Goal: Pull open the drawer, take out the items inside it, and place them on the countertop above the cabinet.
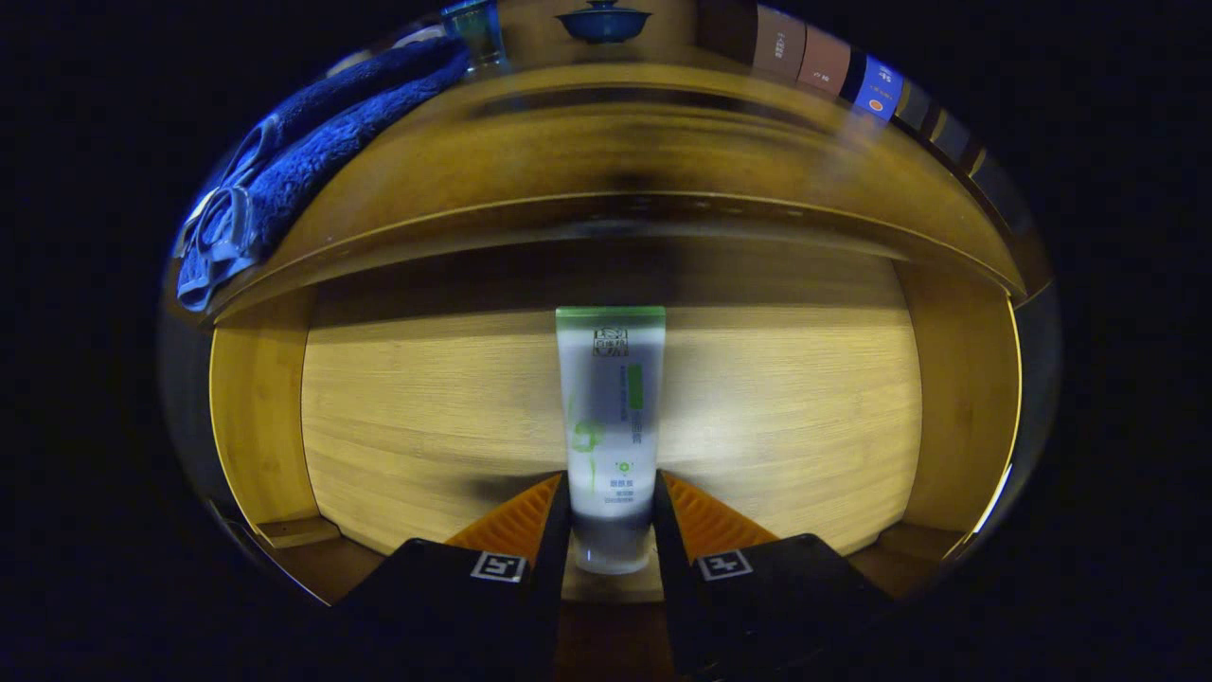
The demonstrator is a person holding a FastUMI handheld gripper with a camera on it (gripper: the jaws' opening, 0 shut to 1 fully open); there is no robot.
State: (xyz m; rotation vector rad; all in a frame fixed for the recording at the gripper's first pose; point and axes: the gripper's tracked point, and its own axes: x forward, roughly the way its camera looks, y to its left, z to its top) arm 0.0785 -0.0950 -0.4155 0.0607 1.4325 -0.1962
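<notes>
The gripper (611,516) is down in the open drawer (265,417), and its two fingers (559,521) sit tight against either side of a white squeeze tube with a green end (611,417), both pressing on the lower, cap end of it, so the jaws are pinching the tube. The tube runs straight ahead from between the fingers, its green crimped end pointing away toward the back of the drawer, over the pale wooden drawer floor (426,407). Wooden side walls of the drawer stand to the left and right of the tube, well apart from it. Beyond and above the drawer comes the wooden countertop (606,152). A blue towel (312,152) lies along its left part, with a glass (478,33) just past the towel. Farther back in the middle stands a dark blue lidded bowl (603,21), and a row of upright books (824,62) off to the right
</notes>
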